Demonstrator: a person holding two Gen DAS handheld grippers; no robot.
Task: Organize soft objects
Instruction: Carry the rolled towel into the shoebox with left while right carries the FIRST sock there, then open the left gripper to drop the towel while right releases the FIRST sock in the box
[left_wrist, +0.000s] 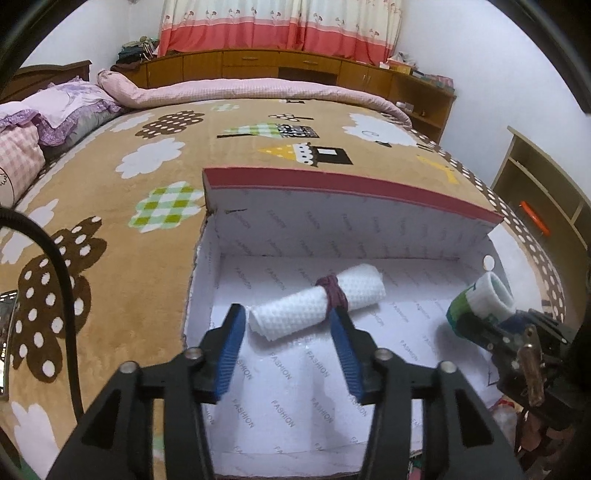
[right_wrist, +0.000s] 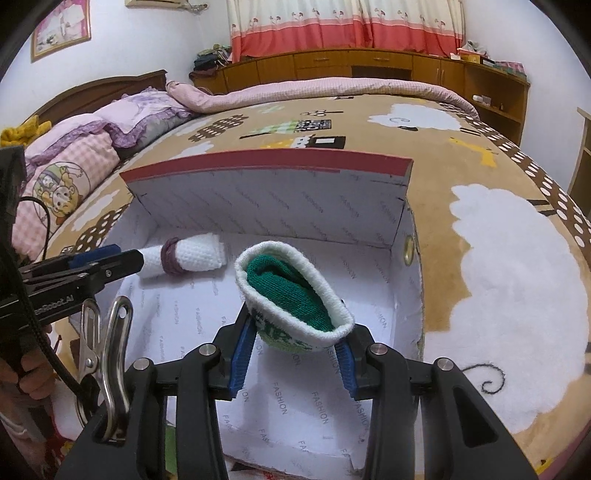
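Likely, the sock bundle (right_wrist: 293, 295) pinched in the right gripper (right_wrist: 295, 354) unrolls on release, while the wide-open, empty left gripper (left_wrist: 288, 343) nudges the towel roll (left_wrist: 317, 304) in the box (left_wrist: 351, 221).

The open white cardboard box (left_wrist: 369, 398) is matt paper-lined board, printed with faint grey lettering, its raised lid edged in dull red; inside lies a rolled white waffle-weave cloth (left_wrist: 317, 306), coarse and dimpled, bound by a dark maroon fabric band (left_wrist: 332, 293); the right hand-held gripper (right_wrist: 295, 343) has ribbed blue rubbery pads (right_wrist: 242, 350) on matt black plastic arms with shiny metal pins, closed on a balled green-and-white knitted sock (right_wrist: 291, 295), fuzzy at the cuff; a polished steel clip (right_wrist: 110, 350) gleams beside it; the tan bedspread (left_wrist: 110, 229) looks plush, short-piled fleece; the cabinets (left_wrist: 258, 62) behind are glossy varnished wood.
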